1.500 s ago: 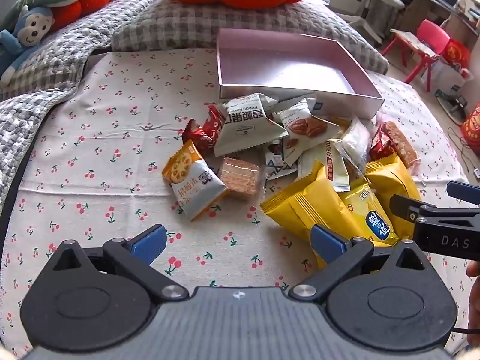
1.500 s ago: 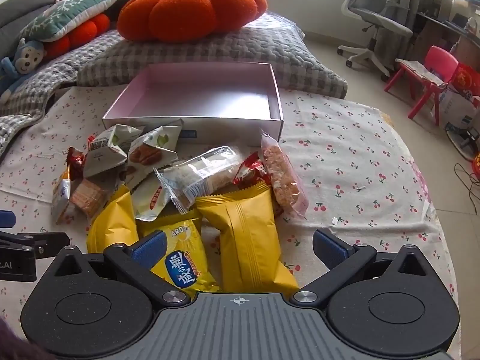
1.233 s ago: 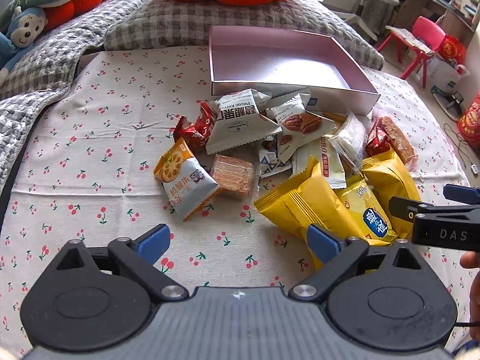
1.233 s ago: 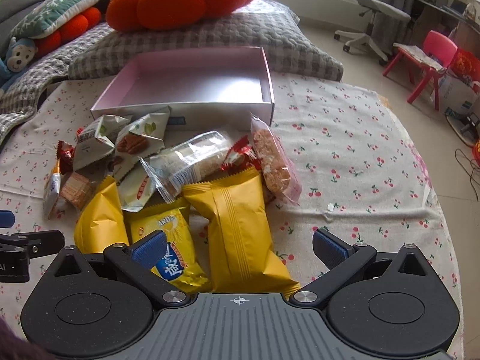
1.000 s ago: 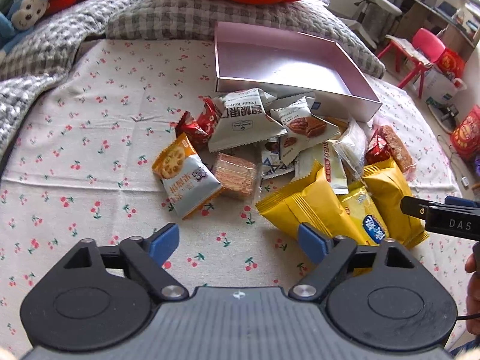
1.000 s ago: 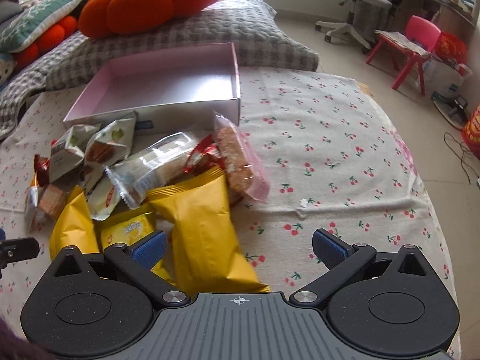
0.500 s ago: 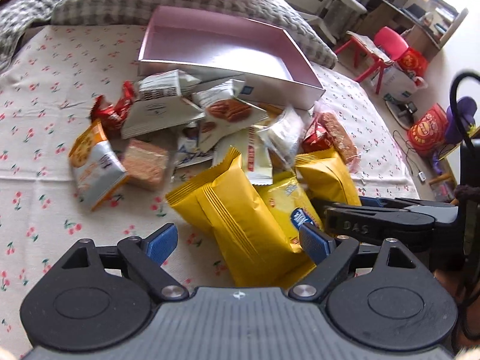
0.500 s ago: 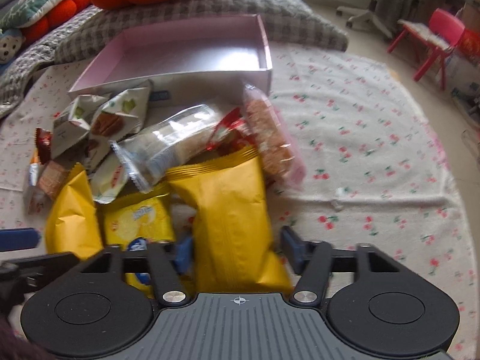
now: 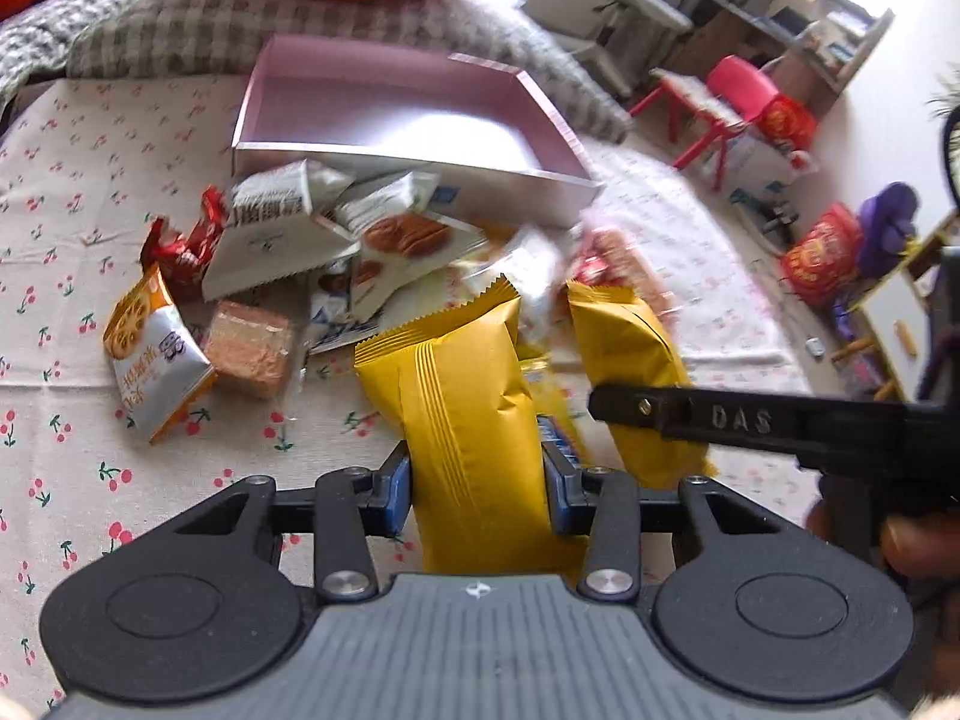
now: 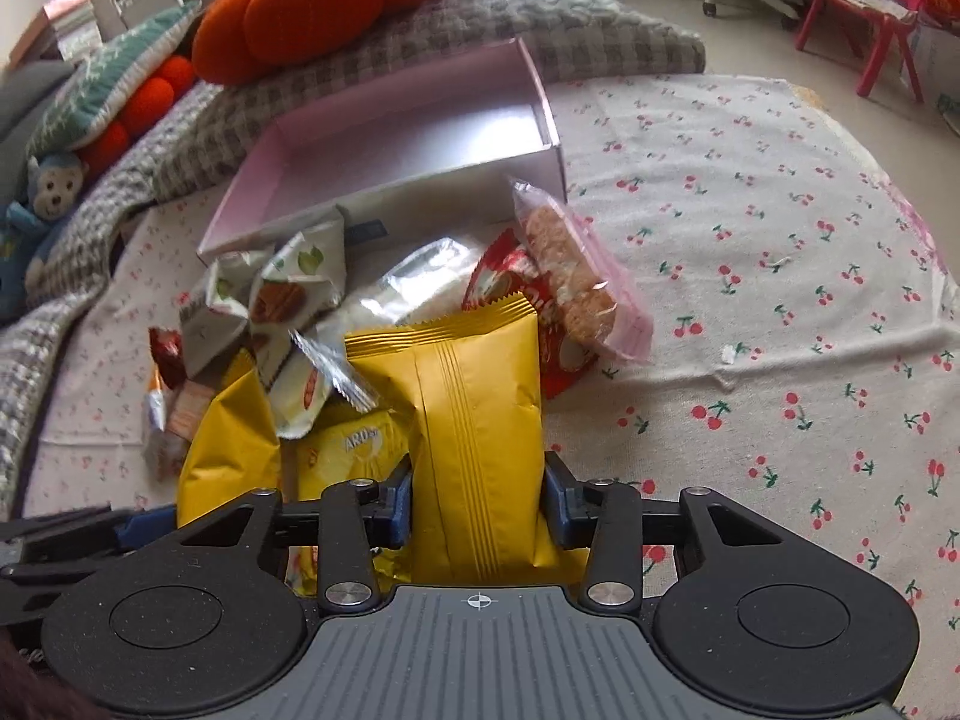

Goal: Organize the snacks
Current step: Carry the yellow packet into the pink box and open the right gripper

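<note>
A pile of snack packs lies on the cherry-print cloth (image 9: 72, 192) in front of an open pink box (image 9: 396, 114), which is empty inside. My left gripper (image 9: 477, 489) is shut on a yellow snack bag (image 9: 462, 408) at its near end. My right gripper (image 10: 477, 507) is shut on another yellow snack bag (image 10: 474, 414); that bag also shows in the left wrist view (image 9: 630, 372). A third yellow bag with a blue label (image 10: 351, 450) lies between them. The pink box also shows in the right wrist view (image 10: 408, 144).
Loose packs lie left of the yellow bags: an orange-white biscuit pack (image 9: 150, 354), a wafer block (image 9: 252, 348), white cookie packs (image 9: 396, 234), red wrappers (image 9: 186, 246). A pink-wrapped bar (image 10: 570, 276) lies right. Grey checked pillows (image 9: 180, 36) and an orange pumpkin cushion (image 10: 324, 6) stand behind the box.
Both grippers moved forward onto the yellow bags and closed: the left from open to shut on the left bag, the right from partly closed to shut on the right bag.
</note>
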A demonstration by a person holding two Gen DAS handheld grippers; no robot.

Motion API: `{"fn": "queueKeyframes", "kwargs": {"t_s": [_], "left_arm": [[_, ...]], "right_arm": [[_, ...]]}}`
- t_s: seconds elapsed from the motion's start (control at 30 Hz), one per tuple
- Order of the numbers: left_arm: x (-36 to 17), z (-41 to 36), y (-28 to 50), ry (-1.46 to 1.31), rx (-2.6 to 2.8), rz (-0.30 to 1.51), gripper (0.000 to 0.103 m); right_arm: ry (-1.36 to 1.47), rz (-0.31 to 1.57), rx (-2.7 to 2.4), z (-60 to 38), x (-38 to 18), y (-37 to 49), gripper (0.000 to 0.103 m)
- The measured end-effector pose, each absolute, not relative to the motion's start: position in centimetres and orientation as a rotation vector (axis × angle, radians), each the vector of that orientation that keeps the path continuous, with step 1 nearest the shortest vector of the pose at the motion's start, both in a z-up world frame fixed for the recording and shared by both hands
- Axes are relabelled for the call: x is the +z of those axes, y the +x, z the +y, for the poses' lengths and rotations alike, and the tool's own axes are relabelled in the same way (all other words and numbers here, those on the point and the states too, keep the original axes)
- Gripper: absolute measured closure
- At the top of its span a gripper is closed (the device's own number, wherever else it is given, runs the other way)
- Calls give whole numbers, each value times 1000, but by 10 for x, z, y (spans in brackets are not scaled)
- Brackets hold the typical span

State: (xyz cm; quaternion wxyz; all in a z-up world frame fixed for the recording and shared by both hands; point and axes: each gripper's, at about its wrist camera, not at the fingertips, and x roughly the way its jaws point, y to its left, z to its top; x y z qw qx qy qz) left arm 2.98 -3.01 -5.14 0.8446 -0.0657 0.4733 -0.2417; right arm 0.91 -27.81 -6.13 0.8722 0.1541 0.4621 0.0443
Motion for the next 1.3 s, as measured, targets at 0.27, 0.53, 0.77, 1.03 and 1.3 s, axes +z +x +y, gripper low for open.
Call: {"fn": "queueKeyframes", "kwargs": {"t_s": [0.27,0.53,0.77,1.03,1.3], "left_arm": [[-30,-9,55,-182,-435,916,65],[-4,-15,135,-225,-365,836,65],[-21,-29,203,-141,-278,821,65],[-34,-34,208,-51,-261,806,53],[-2,0,183,-154,-182,789,22]], "right_arm": [[339,898,97,-281,-40,17,63],[287,785,125,-277,-3,89,63],[288,753,71,-273,-20,173,63],[378,786,-16,-288,-47,185,54],[419,609,-36,-299,11,135,13]]}}
